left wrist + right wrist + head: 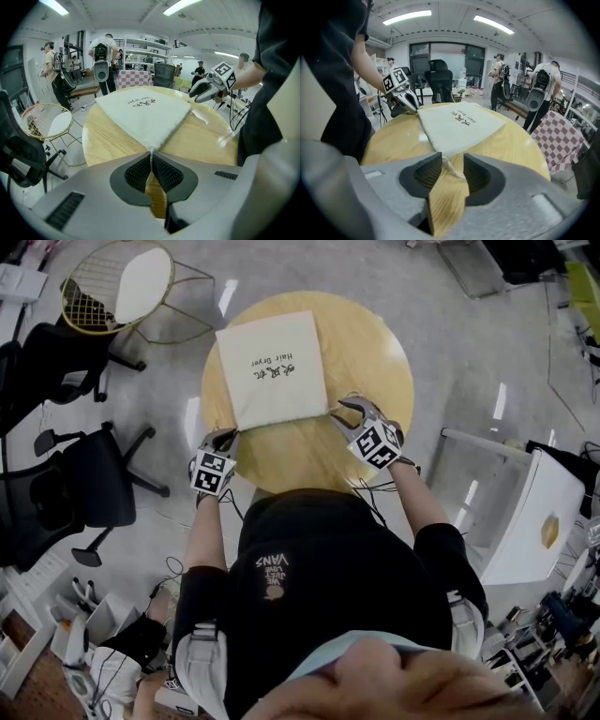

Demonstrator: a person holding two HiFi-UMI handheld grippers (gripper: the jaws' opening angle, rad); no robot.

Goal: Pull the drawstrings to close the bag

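Observation:
A flat white drawstring bag (pixel 272 371) printed "Hair Dryer" lies on the round wooden table (pixel 375 352). My left gripper (pixel 225 437) is at the bag's near left corner. In the left gripper view its jaws (pixel 151 157) are shut on the thin white drawstring (pixel 149 169) that comes out of the bag (pixel 145 115). My right gripper (pixel 349 411) is at the near right corner. In the right gripper view it (pixel 452 161) stands open, and the other drawstring (pixel 453 168) lies loose between the pads, coming from the bag (pixel 457 124).
A wire chair with a white cushion (pixel 117 287) stands beyond the table on the left. Black office chairs (pixel 84 474) are at the left and a white cabinet (pixel 534 512) at the right. People with backpacks (pixel 103 56) stand in the background near a checkered cloth (pixel 558 136).

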